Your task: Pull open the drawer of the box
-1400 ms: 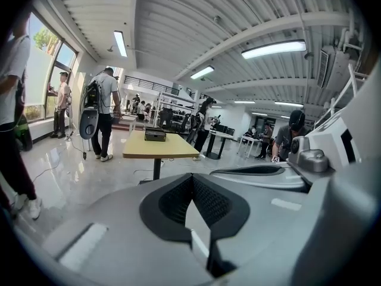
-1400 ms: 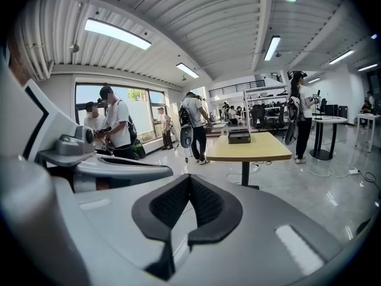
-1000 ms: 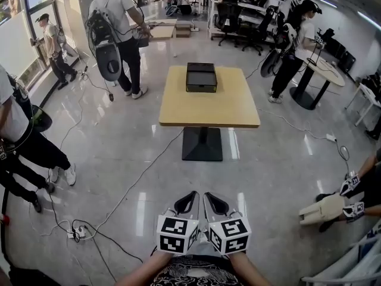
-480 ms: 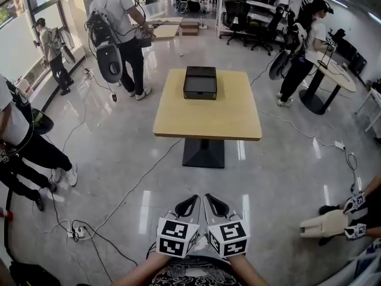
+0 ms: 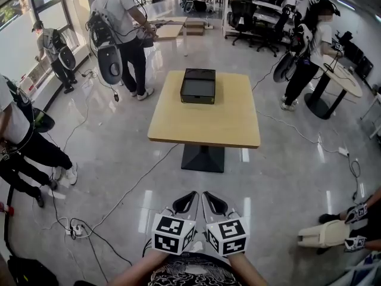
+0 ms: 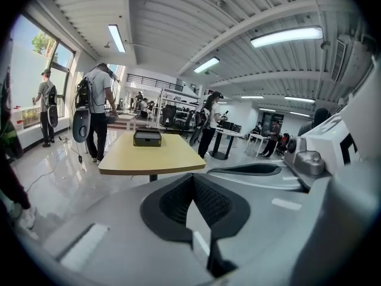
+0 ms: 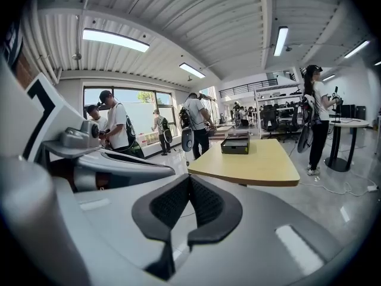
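Although nothing is in contact yet, the head view logs an approach: over the last second the table (image 5: pixel 204 115) has grown in frame and slid lower, so the person has walked toward it. The box (image 5: pixel 198 86) sits at the far end of the tabletop, unmoved on it. The left claw (image 5: pixel 189 196) and right claw (image 5: pixel 208 196) hang side by side close to the body, over the floor (image 5: pixel 286 177) and well apart from the table. Their pose relative to each other is unchanged.

Left gripper view: the left claw (image 6: pixel 191 179) is clenched, tips meeting, nothing between them. The box (image 6: pixel 147 137) shows beyond, on the far part of the table (image 6: pixel 152 158).

Right gripper view: the right claw (image 7: pixel 189 180) is likewise clenched on nothing. The box (image 7: pixel 236 145) lies ahead on the table (image 7: pixel 256 162) with a dark face turned this way. This is probably the drawer (image 7: pixel 236 149), shut, but it is too small to confirm a handle.

Judgement: only the distance has changed. Remaining steps are to finish the approach, release one claw, take the drawer front and pull.
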A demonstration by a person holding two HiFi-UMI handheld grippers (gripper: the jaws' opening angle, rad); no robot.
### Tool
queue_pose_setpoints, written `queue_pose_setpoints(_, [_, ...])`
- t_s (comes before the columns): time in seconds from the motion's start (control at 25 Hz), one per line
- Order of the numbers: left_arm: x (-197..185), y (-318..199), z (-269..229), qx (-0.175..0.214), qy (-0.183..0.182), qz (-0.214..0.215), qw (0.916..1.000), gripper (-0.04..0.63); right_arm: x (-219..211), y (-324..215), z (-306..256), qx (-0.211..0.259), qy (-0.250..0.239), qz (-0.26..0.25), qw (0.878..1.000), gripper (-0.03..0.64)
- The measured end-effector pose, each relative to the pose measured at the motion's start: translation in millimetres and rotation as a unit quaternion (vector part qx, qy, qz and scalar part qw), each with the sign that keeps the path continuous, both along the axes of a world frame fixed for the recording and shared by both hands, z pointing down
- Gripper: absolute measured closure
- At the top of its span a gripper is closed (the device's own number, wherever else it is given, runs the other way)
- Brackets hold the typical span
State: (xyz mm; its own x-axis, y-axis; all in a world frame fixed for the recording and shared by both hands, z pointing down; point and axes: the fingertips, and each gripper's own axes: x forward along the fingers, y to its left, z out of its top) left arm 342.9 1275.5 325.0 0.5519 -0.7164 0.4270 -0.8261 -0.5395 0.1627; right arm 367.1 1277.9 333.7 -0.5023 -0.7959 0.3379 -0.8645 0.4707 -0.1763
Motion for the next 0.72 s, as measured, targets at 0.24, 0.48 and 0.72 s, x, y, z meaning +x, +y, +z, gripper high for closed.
queue_pose_setpoints(0.24, [9.4, -71.0, 16.4, 0.006, -0.018, 0.001, 0.9998, 0.578, 12.4, -68.3, 16.3, 0.004, 0.01, -0.001, 1.0, 0.611])
queue_pose_setpoints(0.48, [8.9, -182.2, 25.8, 0.004, -0.02, 0.006, 0.9998, 0.575, 9.3, -177.4, 27.7, -0.001, 0.014, 0.0, 1.0, 0.611])
queue_pose_setpoints(0.72, [-51.8, -356.3, 38.4, 0.0, -0.015, 0.006, 0.9999, 0.575, -49.0, -348.5, 41.8, -0.009, 0.019, 0.009, 1.0, 0.611])
